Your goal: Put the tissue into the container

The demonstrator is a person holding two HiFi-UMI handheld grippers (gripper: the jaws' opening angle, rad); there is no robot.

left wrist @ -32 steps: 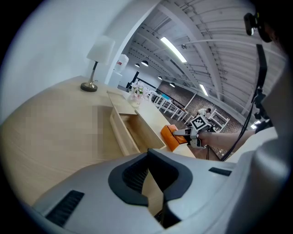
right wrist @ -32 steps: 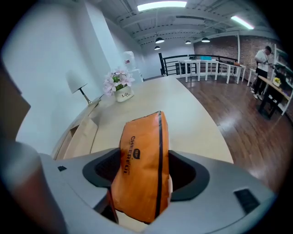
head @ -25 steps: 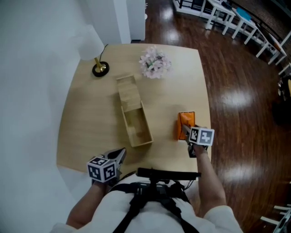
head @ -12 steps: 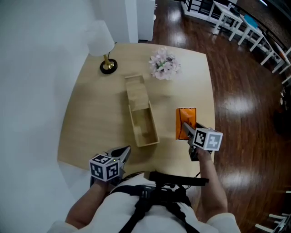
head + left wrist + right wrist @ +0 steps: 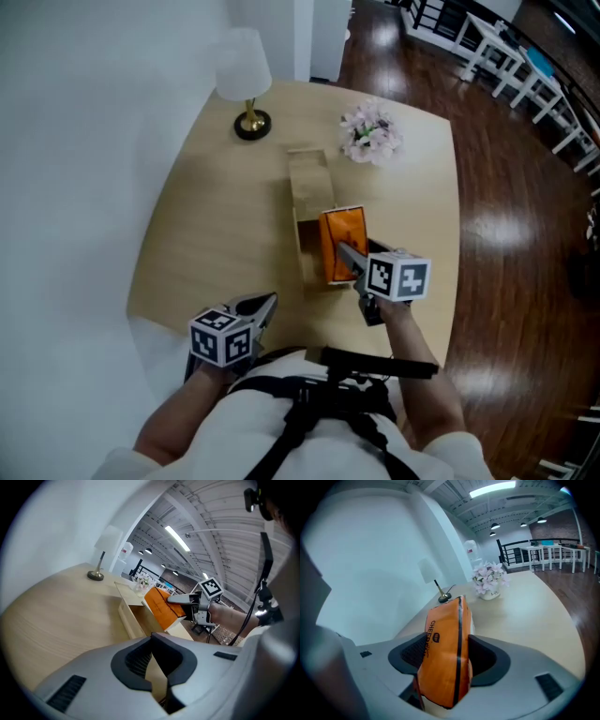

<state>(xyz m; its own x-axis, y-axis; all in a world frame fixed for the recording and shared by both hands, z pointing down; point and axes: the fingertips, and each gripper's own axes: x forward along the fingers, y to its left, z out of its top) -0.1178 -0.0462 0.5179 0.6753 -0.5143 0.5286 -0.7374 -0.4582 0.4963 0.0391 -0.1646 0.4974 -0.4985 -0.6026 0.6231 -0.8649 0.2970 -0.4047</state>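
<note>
The long wooden container [image 5: 309, 183] lies near the middle of the pale worktop [image 5: 211, 225], its nearer half open at the top and its farther half covered by a flat wooden panel. The orange tissue pack [image 5: 343, 242] is held over the open half, tilted, with its lower end toward the container's right wall. Whether it already touches the wood is hard to judge from the left gripper view. The right hand-held gripper [image 5: 349, 255] reaches in from the container's near right side, and its two dark pads are clamped on the pack's flat faces, squeezing the soft wrapper between them. The left hand-held gripper [image 5: 262, 306] sits at the worktop's front edge, to the near left of the container and well apart from it. Its jaws point toward the container and seem to meet at the tips, with nothing between them. Beyond the container's far end, a white-shaded lamp [image 5: 246, 82] on a dark round base stands to the left. A small bunch of pale pink flowers [image 5: 371, 133] stands to the right of that end. Dark wooden floor [image 5: 511, 234] shows beyond the worktop's right edge.
</note>
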